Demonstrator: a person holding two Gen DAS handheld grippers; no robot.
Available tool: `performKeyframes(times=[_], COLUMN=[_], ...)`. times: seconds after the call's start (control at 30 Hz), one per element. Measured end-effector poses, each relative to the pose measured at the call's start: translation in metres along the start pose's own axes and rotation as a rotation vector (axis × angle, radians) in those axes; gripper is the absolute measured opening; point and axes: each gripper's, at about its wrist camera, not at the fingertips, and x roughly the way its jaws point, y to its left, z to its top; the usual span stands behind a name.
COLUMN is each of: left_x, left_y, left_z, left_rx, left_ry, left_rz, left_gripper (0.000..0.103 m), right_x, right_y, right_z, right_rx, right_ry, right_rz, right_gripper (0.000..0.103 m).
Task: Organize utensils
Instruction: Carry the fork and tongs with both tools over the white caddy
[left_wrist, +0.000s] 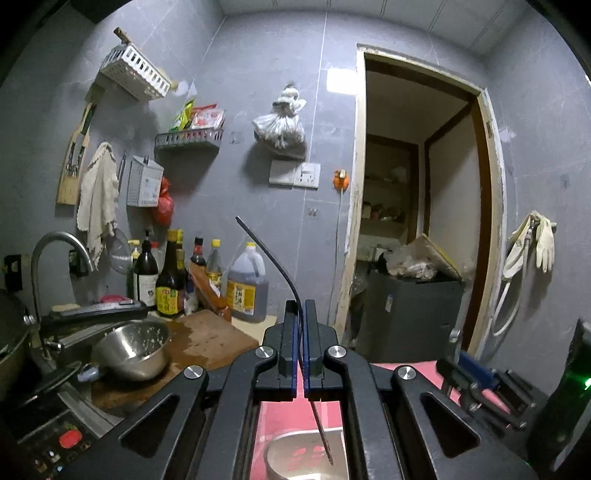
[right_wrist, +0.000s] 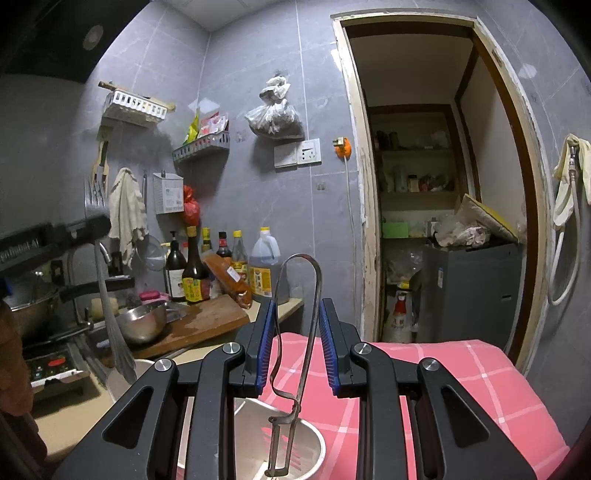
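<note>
My left gripper (left_wrist: 300, 308) is shut on a fork (left_wrist: 295, 291), seen edge-on as a thin dark curved strip rising between the pads. Its lower end hangs over a metal cup (left_wrist: 295, 454). In the right wrist view the same fork (right_wrist: 101, 266) stands upright in the left gripper (right_wrist: 94, 221), tines up. My right gripper (right_wrist: 297, 314) is open around a metal peeler (right_wrist: 295, 332) with a looped handle. The peeler's blade end rests inside the metal cup (right_wrist: 310, 443) on a pink checked cloth (right_wrist: 443, 376). The pads (right_wrist: 327, 325) stand apart from the handle.
A wet wooden cutting board (right_wrist: 207, 321), a steel bowl (right_wrist: 142, 321) and several sauce bottles (right_wrist: 194, 273) sit on the counter at left, beside a sink tap (left_wrist: 59, 243). An induction cooker (right_wrist: 51, 365) is lower left. A doorway (right_wrist: 424, 184) with a grey fridge (right_wrist: 469, 288) opens at right.
</note>
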Motion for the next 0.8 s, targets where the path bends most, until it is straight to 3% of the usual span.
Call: performKeyframes(times=[0.33, 0.53, 0.6, 0.67, 0.8], left_x=[0.022, 0.025, 0.024, 0.022, 0.018], left_y=[-0.014, -0.019, -0.021, -0.021, -0.019], left_z=[-0.047, -0.065, -0.067, -0.068, -0.069], left_rx=[0.045, 0.035, 0.030, 0.023, 0.001], left_ry=[0.159, 0.215, 0.227, 0.229, 0.235], left_rz=[-0.004, -0.032, -0.043, -0.049, -0.051], left_gripper=[0.001, 0.001, 0.001, 0.001, 0.005], right_x=[0.008, 0.009, 0.008, 0.007, 0.004], right_y=[0.004, 0.003, 0.003, 0.001, -0.001], right_z=[-0.012, -0.018, -0.018, -0.018, -0.018], right_rx=[-0.010, -0.007, -0.009, 0.000, 0.008], right_ry=[0.065, 0.103, 0.110, 0.118, 0.126], right_rz=[0.003, 0.004, 0.003, 0.008, 0.024], right_gripper=[0.023, 0.023, 0.025, 0.035, 0.037])
